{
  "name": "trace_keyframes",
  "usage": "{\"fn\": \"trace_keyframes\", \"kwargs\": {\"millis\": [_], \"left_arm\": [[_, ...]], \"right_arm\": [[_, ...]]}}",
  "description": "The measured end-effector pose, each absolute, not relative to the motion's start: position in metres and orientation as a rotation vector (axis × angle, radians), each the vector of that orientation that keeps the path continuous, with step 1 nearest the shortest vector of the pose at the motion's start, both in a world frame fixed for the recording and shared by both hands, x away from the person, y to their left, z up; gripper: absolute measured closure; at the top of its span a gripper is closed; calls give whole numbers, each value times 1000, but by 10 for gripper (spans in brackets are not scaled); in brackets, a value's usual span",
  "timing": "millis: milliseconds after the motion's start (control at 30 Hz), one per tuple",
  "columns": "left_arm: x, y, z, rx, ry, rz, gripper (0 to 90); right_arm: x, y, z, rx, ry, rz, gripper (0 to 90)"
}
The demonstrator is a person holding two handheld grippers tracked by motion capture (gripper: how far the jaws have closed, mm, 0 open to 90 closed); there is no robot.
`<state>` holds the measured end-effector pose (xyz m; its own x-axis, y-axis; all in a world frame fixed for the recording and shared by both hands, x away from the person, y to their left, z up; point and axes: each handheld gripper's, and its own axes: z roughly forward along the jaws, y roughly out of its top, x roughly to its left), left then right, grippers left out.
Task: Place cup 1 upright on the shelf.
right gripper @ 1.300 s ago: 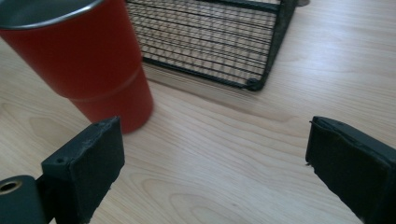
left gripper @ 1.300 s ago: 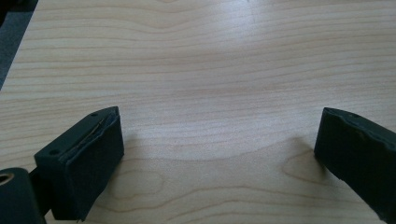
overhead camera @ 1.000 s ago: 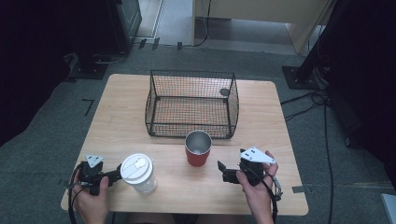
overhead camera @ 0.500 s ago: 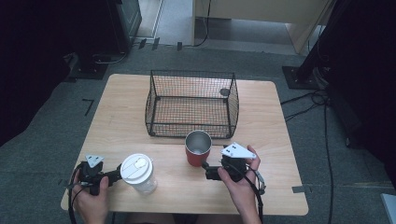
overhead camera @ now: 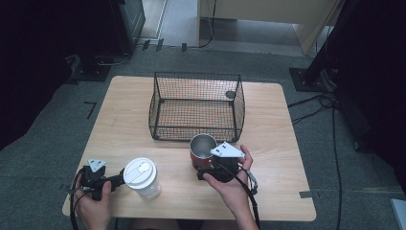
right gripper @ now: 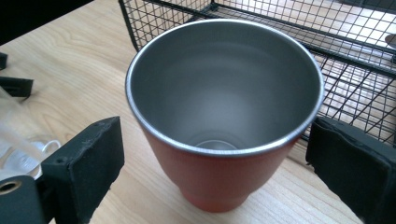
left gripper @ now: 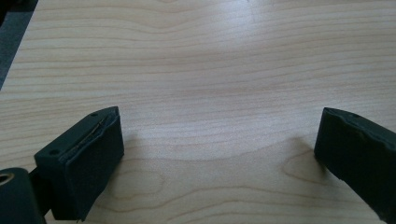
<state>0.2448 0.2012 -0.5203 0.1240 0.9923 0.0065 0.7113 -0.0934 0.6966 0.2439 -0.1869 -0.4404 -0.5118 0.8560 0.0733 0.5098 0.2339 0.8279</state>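
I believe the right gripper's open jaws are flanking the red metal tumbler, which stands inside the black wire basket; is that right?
Not quite. The red metal tumbler stands on the wooden table just in front of the black wire basket, not inside it, as the high view shows. The rest holds: the right gripper has its open jaws on either side of the tumbler, not touching it.

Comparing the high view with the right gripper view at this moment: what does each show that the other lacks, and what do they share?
High view alone: the whole table, both hands, the left gripper beside the lidded clear cup, the grey plate on the right gripper, and the floor and cables around.

Right gripper view alone: the bare steel inside of the red cup down to its bottom, and the right gripper with its jaws open either side of the cup, not touching it.

Both: the red cup upright on the wood, just in front of the wire basket.
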Motion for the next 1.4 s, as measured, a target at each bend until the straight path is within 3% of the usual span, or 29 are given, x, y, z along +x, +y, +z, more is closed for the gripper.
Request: {"fn": "trace_keyframes", "kwargs": {"millis": [1400], "left_arm": [[245, 201, -520, 1867, 1642, 673, 21]], "right_arm": [[262, -155, -455, 1318, 2000, 1113, 65]]}}
